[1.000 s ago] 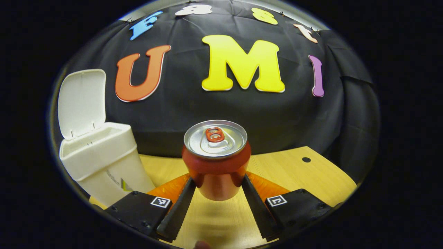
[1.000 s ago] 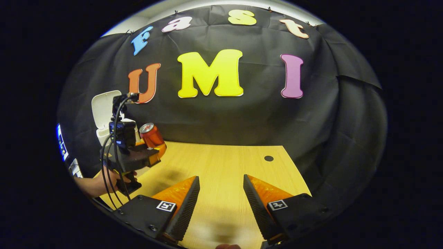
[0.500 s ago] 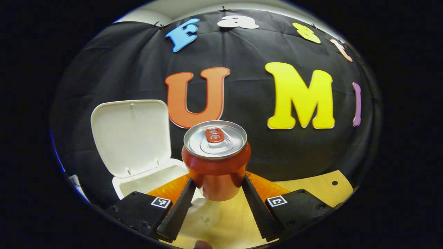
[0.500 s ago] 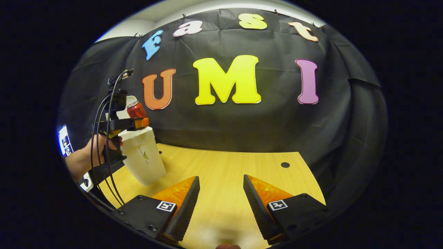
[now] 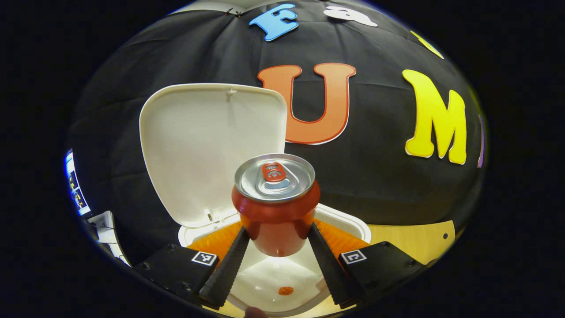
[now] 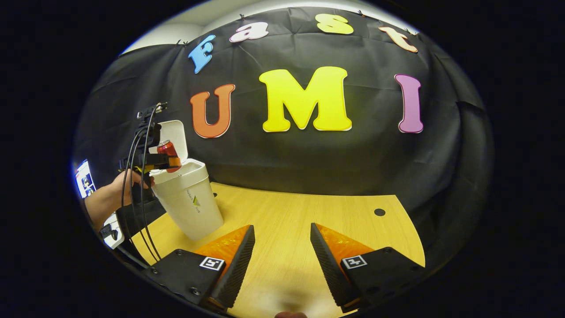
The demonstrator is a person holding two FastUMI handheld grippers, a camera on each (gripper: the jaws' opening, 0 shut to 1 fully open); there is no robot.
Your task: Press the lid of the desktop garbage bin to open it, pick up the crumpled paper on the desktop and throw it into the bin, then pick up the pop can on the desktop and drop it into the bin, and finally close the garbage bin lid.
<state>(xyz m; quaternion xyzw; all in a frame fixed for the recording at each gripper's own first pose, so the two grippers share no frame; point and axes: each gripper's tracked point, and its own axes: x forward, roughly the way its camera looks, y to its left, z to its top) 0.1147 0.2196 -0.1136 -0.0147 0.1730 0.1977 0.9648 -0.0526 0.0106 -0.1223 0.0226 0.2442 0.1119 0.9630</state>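
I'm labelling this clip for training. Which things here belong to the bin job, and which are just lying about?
Part of the job:
pop can, held in the left tongs
garbage bin, lid up
right tongs, open and holding nothing

Just there:
wooden desktop
hole in the desktop

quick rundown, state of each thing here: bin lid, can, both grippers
bin lid: open, standing upright
bin: on the desk, mouth uncovered
pop can: upright, held above the bin's mouth
left gripper: shut on the can
right gripper: open, holding nothing, over the desk
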